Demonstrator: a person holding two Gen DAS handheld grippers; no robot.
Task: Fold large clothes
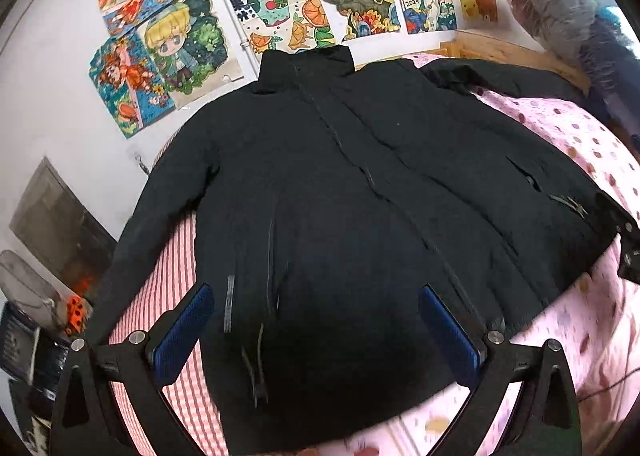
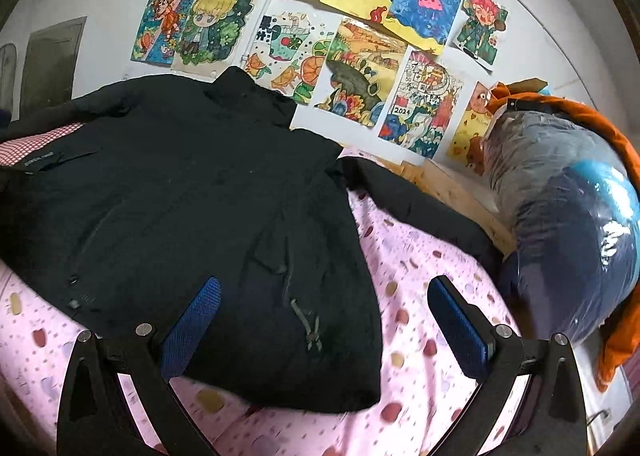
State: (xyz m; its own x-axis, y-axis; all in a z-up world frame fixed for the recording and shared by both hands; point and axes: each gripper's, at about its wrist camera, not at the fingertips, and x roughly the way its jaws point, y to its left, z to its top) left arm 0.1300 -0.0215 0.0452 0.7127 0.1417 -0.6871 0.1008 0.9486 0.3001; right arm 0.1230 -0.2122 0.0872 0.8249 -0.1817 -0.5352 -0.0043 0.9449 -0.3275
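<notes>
A large black jacket (image 1: 340,184) lies spread front-up on the bed, collar toward the wall, zipper running down its middle. Its left sleeve hangs over the bed's left side; the right sleeve (image 2: 420,200) stretches out over the pink sheet. My left gripper (image 1: 316,316) hovers open above the jacket's hem, blue pads wide apart with nothing between them. My right gripper (image 2: 324,312) is open too, above the jacket's (image 2: 180,196) lower right corner, one pad over the fabric and the other over the sheet. The other gripper's black frame (image 1: 624,240) shows at the right edge of the left wrist view.
The bed has a pink dotted sheet (image 2: 420,336) and a red-checked cover (image 1: 168,296) on the left. Colourful drawings (image 1: 280,12) cover the white wall behind. A plastic-wrapped bundle of clothes (image 2: 568,224) with an orange garment sits at the right on a wooden bed frame (image 2: 452,184).
</notes>
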